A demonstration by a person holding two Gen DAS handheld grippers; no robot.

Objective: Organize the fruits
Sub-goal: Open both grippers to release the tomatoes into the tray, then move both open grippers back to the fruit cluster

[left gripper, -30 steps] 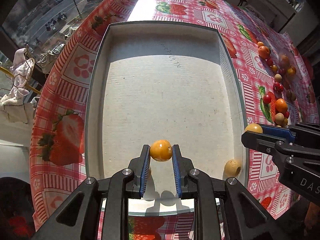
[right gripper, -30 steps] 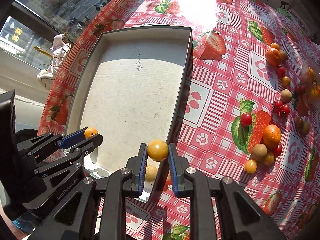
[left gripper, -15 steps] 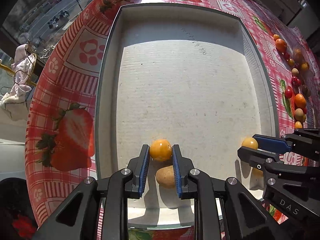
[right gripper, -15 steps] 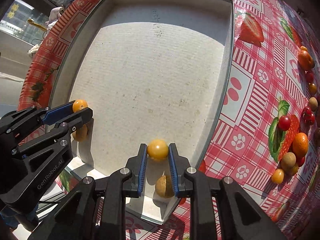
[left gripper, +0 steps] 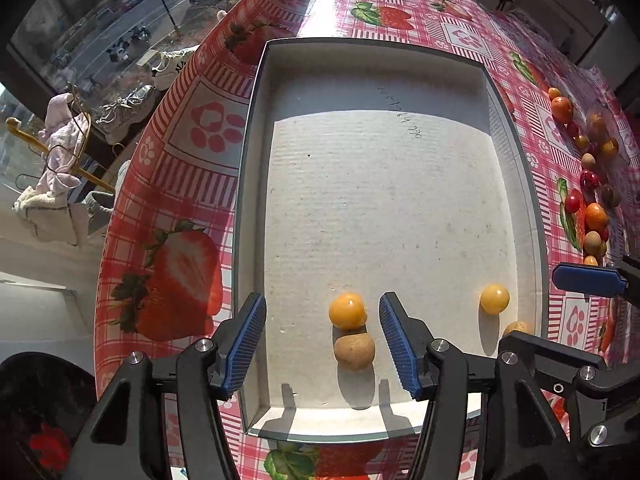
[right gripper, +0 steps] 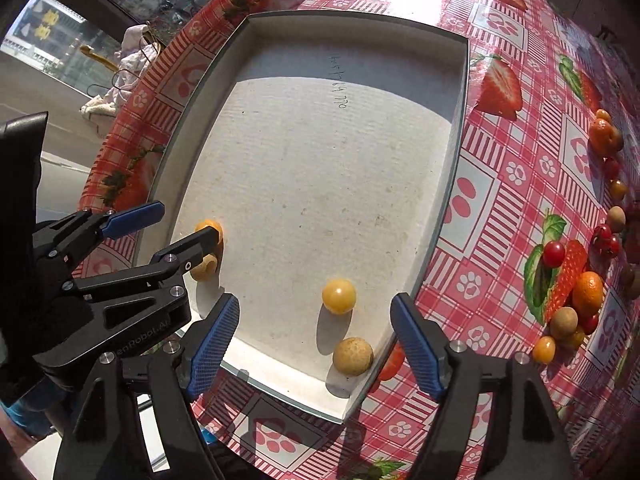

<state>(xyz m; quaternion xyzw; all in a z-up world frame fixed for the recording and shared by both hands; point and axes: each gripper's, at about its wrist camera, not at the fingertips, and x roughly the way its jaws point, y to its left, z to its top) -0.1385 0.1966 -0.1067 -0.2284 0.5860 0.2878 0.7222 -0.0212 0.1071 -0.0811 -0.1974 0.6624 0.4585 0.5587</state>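
Observation:
A shallow grey cardboard tray (left gripper: 384,200) lies on the strawberry tablecloth. My left gripper (left gripper: 322,336) is open over its near end. A yellow-orange fruit (left gripper: 347,311) lies on the tray floor between the fingers, touching a tan fruit (left gripper: 354,351). My right gripper (right gripper: 316,338) is open too; a second yellow fruit (right gripper: 339,295) lies free in the tray with another tan fruit (right gripper: 352,356) in the near right corner. Both also show in the left wrist view, yellow fruit (left gripper: 495,298) and tan fruit (left gripper: 517,327).
Several loose fruits, oranges (right gripper: 587,293), red cherry tomatoes (right gripper: 554,254) and tan balls (right gripper: 563,321), lie on the cloth right of the tray. The table's left edge (left gripper: 120,208) drops off beside a window. The tray's far part is bare.
Both grippers have opened and let go of their yellow fruits, which now lie on the tray floor. Both grippers have pulled back slightly towards the tray's near end.

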